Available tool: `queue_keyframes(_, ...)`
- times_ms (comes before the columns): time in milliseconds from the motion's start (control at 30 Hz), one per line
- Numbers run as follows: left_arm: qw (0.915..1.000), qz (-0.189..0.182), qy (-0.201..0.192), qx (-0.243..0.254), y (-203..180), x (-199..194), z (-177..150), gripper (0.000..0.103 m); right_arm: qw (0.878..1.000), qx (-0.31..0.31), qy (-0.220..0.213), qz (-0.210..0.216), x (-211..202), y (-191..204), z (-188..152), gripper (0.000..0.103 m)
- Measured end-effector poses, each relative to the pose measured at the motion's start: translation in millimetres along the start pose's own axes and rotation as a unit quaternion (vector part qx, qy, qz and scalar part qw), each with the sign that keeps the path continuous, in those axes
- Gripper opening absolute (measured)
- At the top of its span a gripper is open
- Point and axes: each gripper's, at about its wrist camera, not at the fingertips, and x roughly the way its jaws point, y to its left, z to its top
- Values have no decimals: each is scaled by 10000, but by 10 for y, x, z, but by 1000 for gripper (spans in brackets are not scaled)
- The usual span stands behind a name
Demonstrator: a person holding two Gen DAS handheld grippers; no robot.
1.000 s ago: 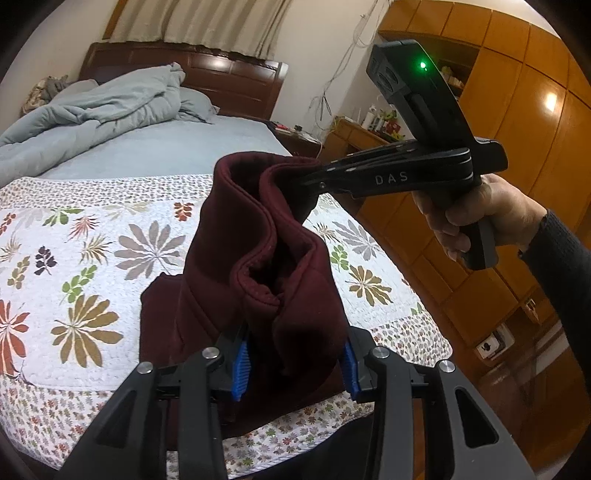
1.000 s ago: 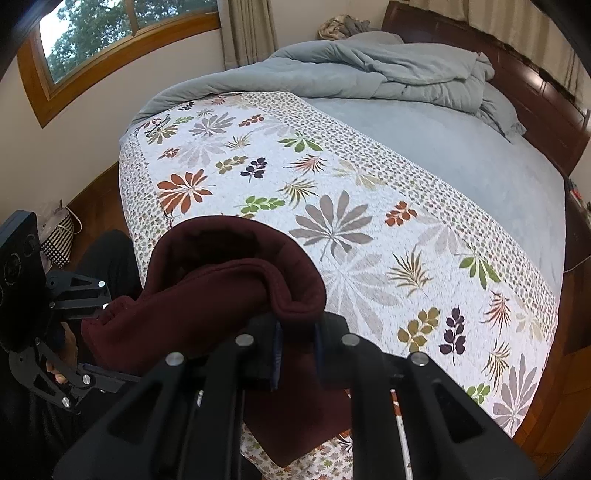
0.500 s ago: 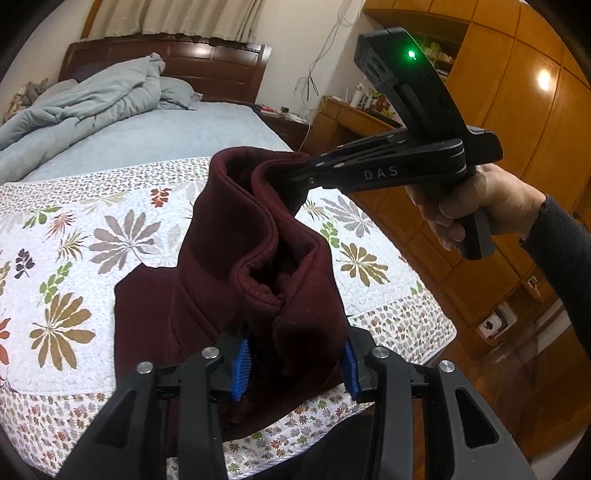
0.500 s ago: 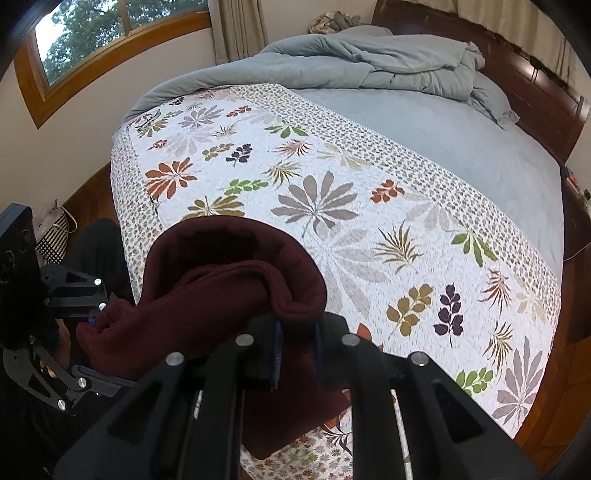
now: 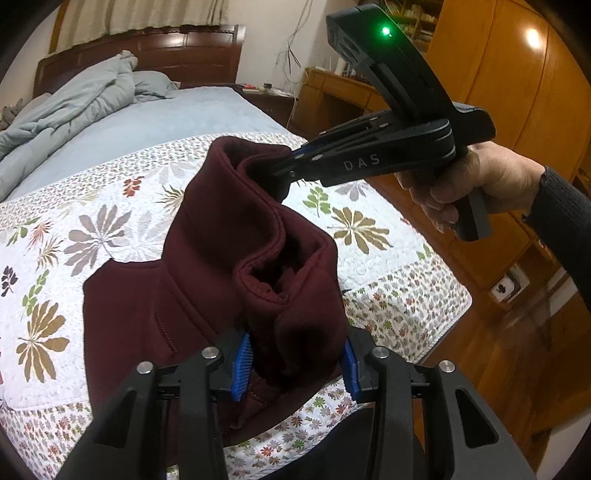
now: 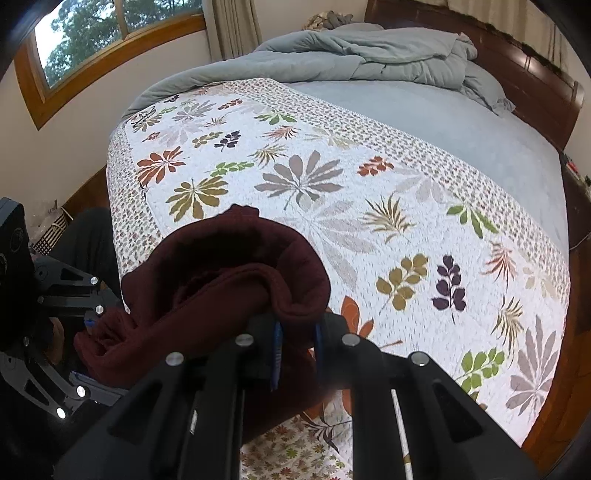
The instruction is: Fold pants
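The dark maroon fleece pants (image 5: 207, 258) hang between both grippers over the near edge of the bed. My left gripper (image 5: 295, 360) is shut on one bunched end of the raised edge. My right gripper (image 6: 297, 349) is shut on the other end of that edge; it also shows in the left wrist view (image 5: 291, 166), held up by a hand. The lower part of the pants (image 5: 125, 317) lies on the floral quilt (image 5: 74, 229). In the right wrist view the pants (image 6: 221, 280) sag between the two grippers, with the left gripper (image 6: 90, 321) at the far left.
The quilt (image 6: 332, 177) covers the near half of the bed. A rumpled grey-blue duvet (image 6: 362, 51) lies by the dark wooden headboard (image 5: 155, 51). Wooden wardrobes (image 5: 524, 74) and a nightstand (image 5: 332, 96) stand to the right of the bed. A window (image 6: 103, 33) is on the left wall.
Both grippers have carried the held pants edge farther over the bed, and the right gripper has lifted its end a little. Both grips are unchanged.
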Motion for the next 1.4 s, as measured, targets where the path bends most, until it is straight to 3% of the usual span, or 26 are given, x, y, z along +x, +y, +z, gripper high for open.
queue_keyframes(1400,9926,500,665,886,-491,806,-311,40,9985,485,-137,227,423,-475,-855,19)
